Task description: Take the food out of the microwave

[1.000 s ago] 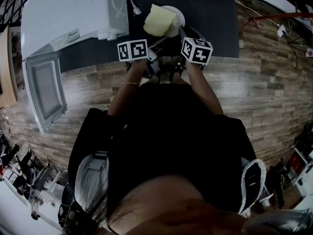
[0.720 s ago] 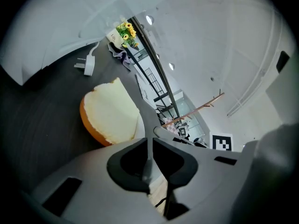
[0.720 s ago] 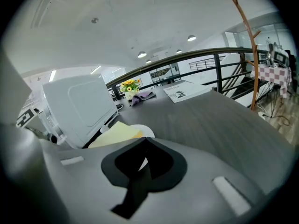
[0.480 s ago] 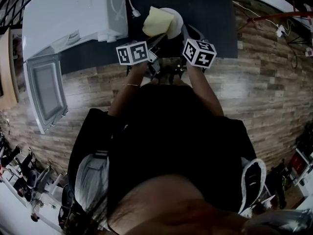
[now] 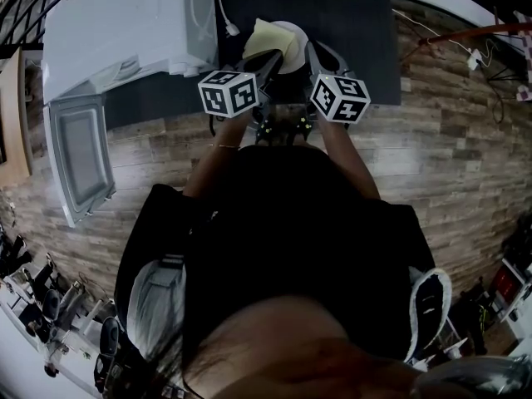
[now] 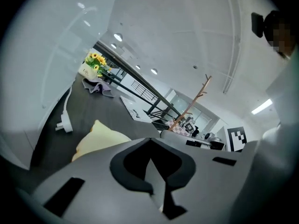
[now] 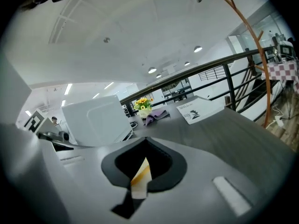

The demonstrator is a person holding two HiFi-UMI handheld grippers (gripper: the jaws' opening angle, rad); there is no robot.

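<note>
Place: open-plan office or lab hall, not a home kitchen.
Floor: wood-look planks [image 5: 449,156], with loose cables [image 5: 453,30] lying on them.
Bench: dark table [image 5: 357,48] carrying a white microwave [image 5: 125,32], a vase of sunflowers [image 7: 142,104] and a printed leaflet [image 7: 198,110].
Surround: black railing [image 7: 224,73], recessed ceiling lights [image 7: 198,49], high white ceiling.

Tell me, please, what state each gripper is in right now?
Left gripper: just closed, apparently on the rim of the plate.
Right gripper: closed on the plate's rim.
</note>
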